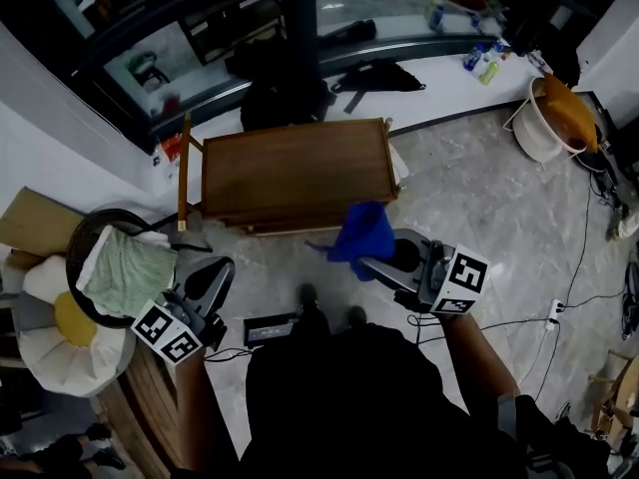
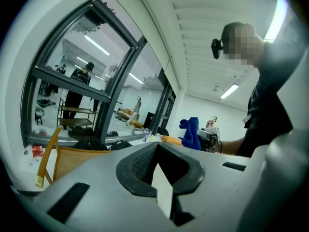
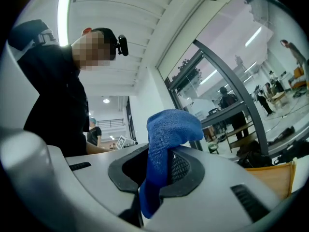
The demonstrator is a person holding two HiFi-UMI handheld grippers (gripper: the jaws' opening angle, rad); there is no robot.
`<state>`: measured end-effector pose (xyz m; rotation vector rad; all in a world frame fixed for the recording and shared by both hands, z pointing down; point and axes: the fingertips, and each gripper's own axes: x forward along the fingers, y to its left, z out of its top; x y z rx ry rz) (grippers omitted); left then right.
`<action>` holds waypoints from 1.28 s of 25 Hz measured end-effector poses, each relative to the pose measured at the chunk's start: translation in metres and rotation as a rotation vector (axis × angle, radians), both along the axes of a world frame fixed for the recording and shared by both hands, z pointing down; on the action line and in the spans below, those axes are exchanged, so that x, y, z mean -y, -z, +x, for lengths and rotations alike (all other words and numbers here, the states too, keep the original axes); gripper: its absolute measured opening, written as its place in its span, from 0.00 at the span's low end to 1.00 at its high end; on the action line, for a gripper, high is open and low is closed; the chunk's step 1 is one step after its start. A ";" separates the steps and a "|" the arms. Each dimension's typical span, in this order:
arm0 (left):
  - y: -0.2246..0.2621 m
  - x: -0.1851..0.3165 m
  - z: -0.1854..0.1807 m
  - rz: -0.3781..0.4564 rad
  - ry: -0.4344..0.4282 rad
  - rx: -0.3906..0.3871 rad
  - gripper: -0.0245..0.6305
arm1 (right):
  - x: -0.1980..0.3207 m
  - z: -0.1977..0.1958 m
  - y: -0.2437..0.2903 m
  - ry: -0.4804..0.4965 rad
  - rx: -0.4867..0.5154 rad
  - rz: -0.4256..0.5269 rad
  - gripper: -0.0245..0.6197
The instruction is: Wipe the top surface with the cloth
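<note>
1. The right gripper (image 3: 157, 170) is clamped on a blue woven cloth (image 3: 166, 139). The right gripper view shows the fabric pinched between its two jaws, with a rounded fold bulging out past the tips and a short tail hanging below them.
2. In the head view the blue cloth sits right at the front of the right gripper, bunched into a loose lump.
3. A brown rectangular wooden tabletop (image 1: 295, 173) with a raised rim lies ahead of both grippers. Its near right corner is just beyond the cloth, and the cloth is not lying on the wood.
4. The left gripper (image 2: 159, 166) has its jaws drawn together with nothing held between them. It is well apart from the right gripper, off to that gripper's left.
5. The left gripper's tips point up and across toward the right one, since the blue cloth shows in the distance in the left gripper view.
6. Just to the left of the left gripper stands a dark round basket (image 1: 80, 242) holding a pale green towel (image 1: 125, 267).
7. Both grippers hang over a grey marbled floor (image 1: 469, 198).
8. Far ahead of the right gripper and to its right, a white tub (image 1: 534, 133) holds something orange.
9. A black bag (image 1: 280, 98) lies beyond the tabletop's far edge.
</note>
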<state>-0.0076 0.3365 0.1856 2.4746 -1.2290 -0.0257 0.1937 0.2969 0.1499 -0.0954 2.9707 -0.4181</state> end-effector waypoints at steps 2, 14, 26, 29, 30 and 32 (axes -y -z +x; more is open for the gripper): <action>-0.002 -0.011 0.020 -0.017 0.000 0.019 0.05 | -0.013 0.014 -0.004 0.015 0.018 -0.017 0.14; -0.020 -0.054 0.048 -0.072 -0.017 0.047 0.05 | -0.047 0.034 -0.023 0.039 -0.002 -0.037 0.14; -0.028 -0.077 -0.017 -0.048 -0.050 0.031 0.05 | -0.075 -0.044 -0.023 0.002 -0.056 0.009 0.14; -0.031 -0.083 -0.026 -0.052 -0.049 0.016 0.05 | -0.083 -0.060 -0.029 0.006 -0.067 -0.006 0.14; -0.031 -0.085 -0.027 -0.052 -0.052 0.011 0.05 | -0.086 -0.063 -0.029 0.007 -0.073 -0.006 0.14; -0.031 -0.087 -0.027 -0.051 -0.060 0.007 0.05 | -0.090 -0.065 -0.030 0.008 -0.086 -0.005 0.14</action>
